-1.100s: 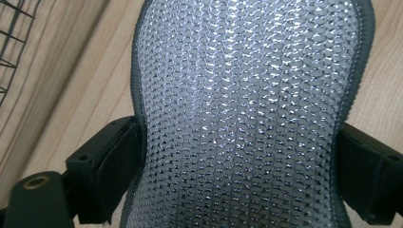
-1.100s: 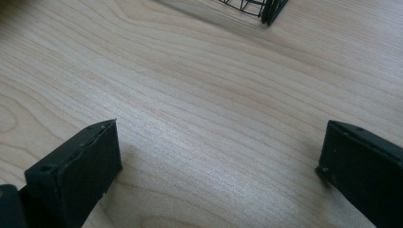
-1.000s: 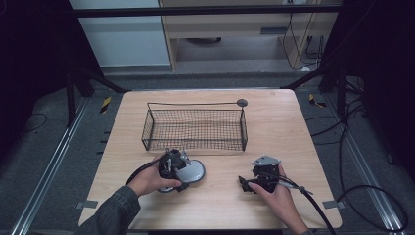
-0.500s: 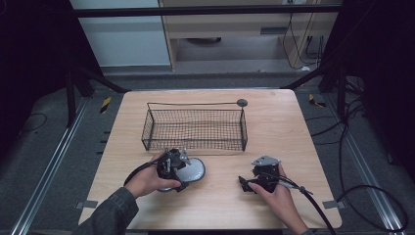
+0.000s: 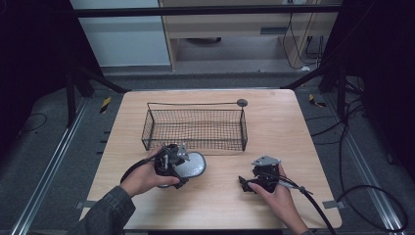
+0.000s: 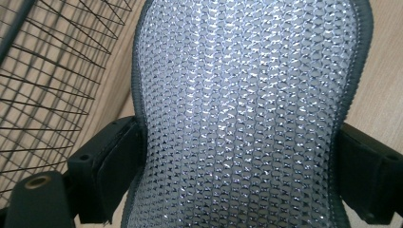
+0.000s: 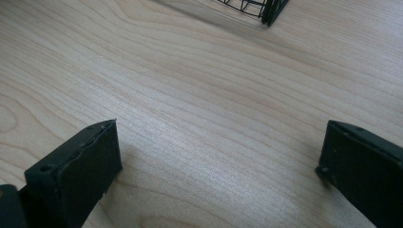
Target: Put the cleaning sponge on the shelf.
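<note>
A round silver mesh pad (image 5: 192, 165) with a dark hem lies low over the wooden table (image 5: 279, 132), just in front of the black wire basket (image 5: 195, 128). My left gripper (image 5: 184, 165) is shut on it. In the left gripper view the pad (image 6: 247, 95) stretches between the two black jaws, which press in its sides, and the basket (image 6: 43, 71) stands at the left. My right gripper (image 5: 243, 183) rests at the front right, pointing left. In the right gripper view my right gripper (image 7: 218, 156) stands open over bare wood.
The basket has a long wire handle ending in a round dark knob (image 5: 242, 103) at its back right, and its corner (image 7: 267, 10) shows in the right gripper view. Cables trail off the table's front right. A dark floor with rails surrounds the table.
The pad in my left gripper has edged slightly toward the basket. The right gripper has not moved.
</note>
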`<state>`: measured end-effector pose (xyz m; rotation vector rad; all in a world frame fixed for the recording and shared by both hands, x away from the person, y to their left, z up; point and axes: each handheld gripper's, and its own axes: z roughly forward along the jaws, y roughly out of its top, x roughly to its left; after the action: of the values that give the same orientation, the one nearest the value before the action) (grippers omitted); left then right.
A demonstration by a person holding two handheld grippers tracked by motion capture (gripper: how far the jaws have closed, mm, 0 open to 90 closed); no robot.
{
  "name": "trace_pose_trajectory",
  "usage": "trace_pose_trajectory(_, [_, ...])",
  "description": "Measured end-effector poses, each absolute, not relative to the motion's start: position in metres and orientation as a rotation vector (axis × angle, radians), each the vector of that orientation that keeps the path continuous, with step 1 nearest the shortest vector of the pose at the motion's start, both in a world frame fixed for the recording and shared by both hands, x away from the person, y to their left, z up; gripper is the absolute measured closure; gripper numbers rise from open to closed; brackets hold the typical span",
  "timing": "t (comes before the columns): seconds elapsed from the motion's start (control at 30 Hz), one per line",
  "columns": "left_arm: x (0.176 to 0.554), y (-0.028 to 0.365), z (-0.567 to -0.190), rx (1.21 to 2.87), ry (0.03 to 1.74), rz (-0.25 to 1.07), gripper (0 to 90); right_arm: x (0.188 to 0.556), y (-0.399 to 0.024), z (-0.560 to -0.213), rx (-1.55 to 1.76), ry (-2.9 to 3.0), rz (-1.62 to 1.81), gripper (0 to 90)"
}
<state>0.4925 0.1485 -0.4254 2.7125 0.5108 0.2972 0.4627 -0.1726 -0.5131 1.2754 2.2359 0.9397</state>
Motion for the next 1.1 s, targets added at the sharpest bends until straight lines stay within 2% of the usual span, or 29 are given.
trace_pose_trajectory(1.1, [0.501, 0.163, -0.381, 2.695, 0.520, 0.409, 10.1, 0.462, -0.172, -0.513, 1.287, 2.237, 0.946, 0.3])
